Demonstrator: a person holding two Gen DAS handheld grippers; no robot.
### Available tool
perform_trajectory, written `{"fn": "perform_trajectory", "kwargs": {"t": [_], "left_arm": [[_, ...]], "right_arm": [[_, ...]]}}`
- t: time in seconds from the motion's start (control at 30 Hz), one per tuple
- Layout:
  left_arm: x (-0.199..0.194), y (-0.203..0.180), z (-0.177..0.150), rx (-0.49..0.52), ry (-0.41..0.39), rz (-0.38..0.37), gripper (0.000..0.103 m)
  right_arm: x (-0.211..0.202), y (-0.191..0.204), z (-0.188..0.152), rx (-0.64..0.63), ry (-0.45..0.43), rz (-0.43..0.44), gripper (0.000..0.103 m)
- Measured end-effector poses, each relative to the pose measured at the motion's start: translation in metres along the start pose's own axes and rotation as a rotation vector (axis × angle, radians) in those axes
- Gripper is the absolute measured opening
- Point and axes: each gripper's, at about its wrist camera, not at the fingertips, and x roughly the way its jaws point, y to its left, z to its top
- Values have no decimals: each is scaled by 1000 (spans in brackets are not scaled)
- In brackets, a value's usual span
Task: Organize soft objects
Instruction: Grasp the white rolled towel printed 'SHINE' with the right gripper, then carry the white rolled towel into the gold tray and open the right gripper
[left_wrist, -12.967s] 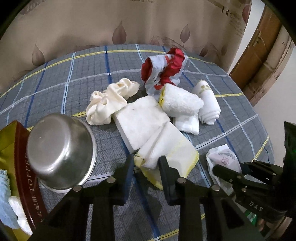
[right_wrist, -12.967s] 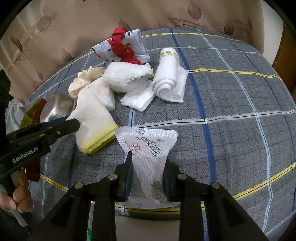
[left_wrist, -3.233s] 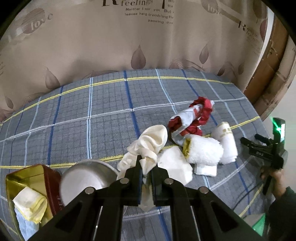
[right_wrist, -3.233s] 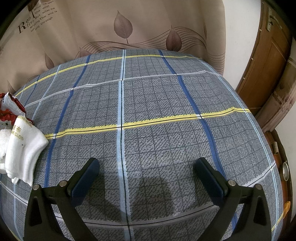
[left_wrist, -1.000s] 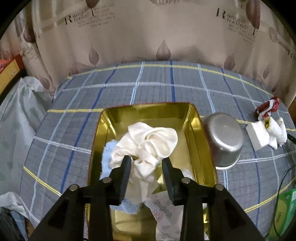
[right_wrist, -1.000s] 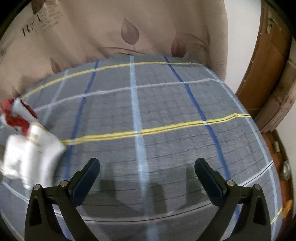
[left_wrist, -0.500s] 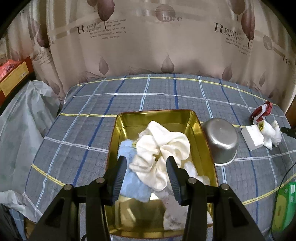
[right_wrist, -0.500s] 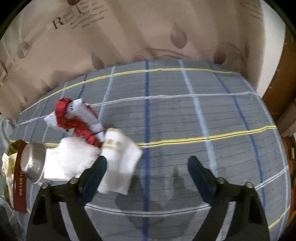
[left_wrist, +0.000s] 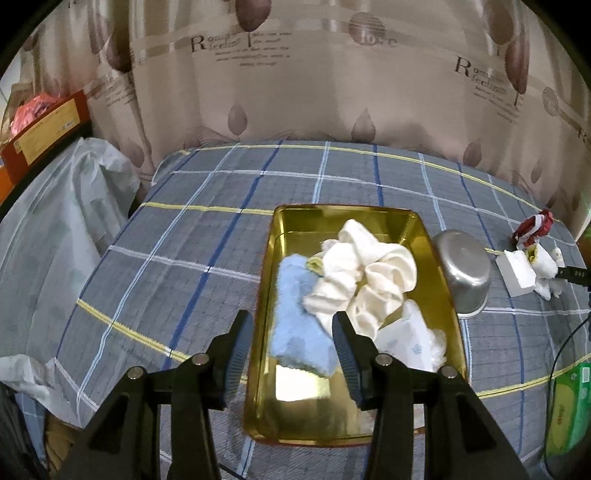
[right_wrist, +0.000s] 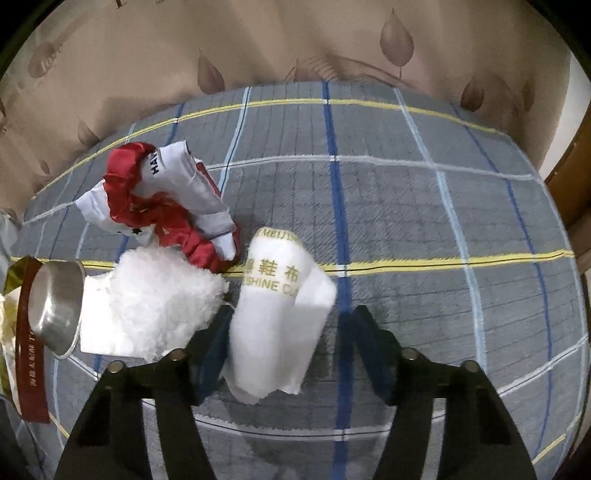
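Note:
A gold tray (left_wrist: 369, 216) on the plaid table holds a cream cloth (left_wrist: 365, 273), a blue towel (left_wrist: 295, 314) and a white flowered pack (left_wrist: 410, 339). My left gripper (left_wrist: 291, 343) is open and empty above the tray's near left side. My right gripper (right_wrist: 290, 334) is open, its jaws on either side of a rolled white shoe cloth (right_wrist: 277, 317) with gold lettering. A fluffy white towel (right_wrist: 159, 299) and a red and white cloth (right_wrist: 166, 199) lie just left of it. These also show far right in the left wrist view (left_wrist: 532, 254).
A steel bowl (left_wrist: 465, 269) stands right of the tray, also seen in the right wrist view (right_wrist: 55, 306). A curtain hangs behind the table. A plastic-covered object (left_wrist: 55, 229) is at the left. A green pack (left_wrist: 569, 410) and a cable lie at the lower right.
My left gripper let go of the cream cloth in the tray, opened wider and drew back. My right gripper swung left and came down around the rolled shoe cloth.

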Motion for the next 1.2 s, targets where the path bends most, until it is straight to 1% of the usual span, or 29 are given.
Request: {"fn": "perform_trajectory", "kwargs": {"t": [0.07,0.13,0.23,0.33,0.53,0.73,0.83,1.0,1.2], "left_arm": [[1,4,-2,-11,6,8,46],[1,8,-4,-23,8,13,46],[3,12,-5,-42,19,19,46],[5,14,-8,-45,24,36,46],[9,16,-10,-48,28,48,46],[11,15,-12,-45,28,74,46],[9,16,-13,-51,23,70,46],[9,17,-13,-47,21,85,46],[9,17,-13,-54,24,81,46]], "right_arm": [[1,1,-1,4,-5,10,45],[1,6,-1,-10,-5,10,41],[-3,13,0,-39,-14,-5,30],[-11,18,-1,-59,-42,-39,26],[-36,24,1,-67,-97,-84,25],[-66,37,5,-76,-150,-92,25],[-78,45,7,-90,-175,-107,25],[-99,64,7,-120,-211,-81,25],[-120,101,5,-180,-238,-12,25]]}}
